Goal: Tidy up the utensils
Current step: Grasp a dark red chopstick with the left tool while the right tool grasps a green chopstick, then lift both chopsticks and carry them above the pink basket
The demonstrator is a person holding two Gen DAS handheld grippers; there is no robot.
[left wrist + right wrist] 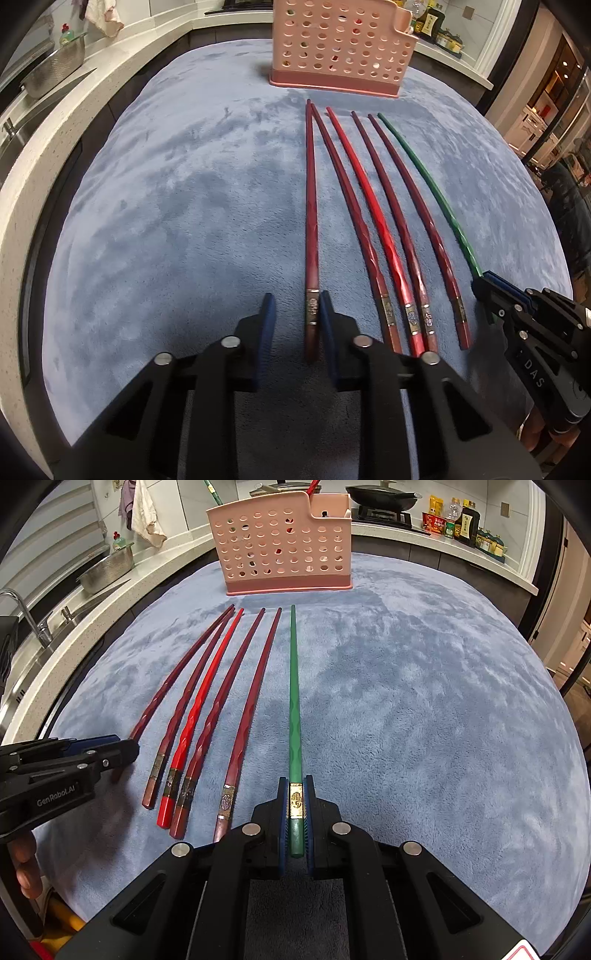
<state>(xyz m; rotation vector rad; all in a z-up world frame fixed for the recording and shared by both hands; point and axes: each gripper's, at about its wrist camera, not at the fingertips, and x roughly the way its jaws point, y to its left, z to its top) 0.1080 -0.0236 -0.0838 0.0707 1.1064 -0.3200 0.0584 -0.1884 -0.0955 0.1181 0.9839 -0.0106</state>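
Your right tool (295,808) is clenched on the green chopstick (294,701), far right of the row on the blue cloth (424,701). Your left tool (297,314) straddles the leftmost dark red chopstick (311,221), one pad apparently touching, grip unconfirmed. Risk: a near-end hold lets the tip sag and snag the cloth before the pink holder (284,546)

Both rigs are chunky matte-black plastic with round silver pivot bolts and blue ribbed pads. The left hand-held gripper (125,747) has "GenRobot.AI" printed in white, the right hand-held gripper (480,282) reads "DAS".
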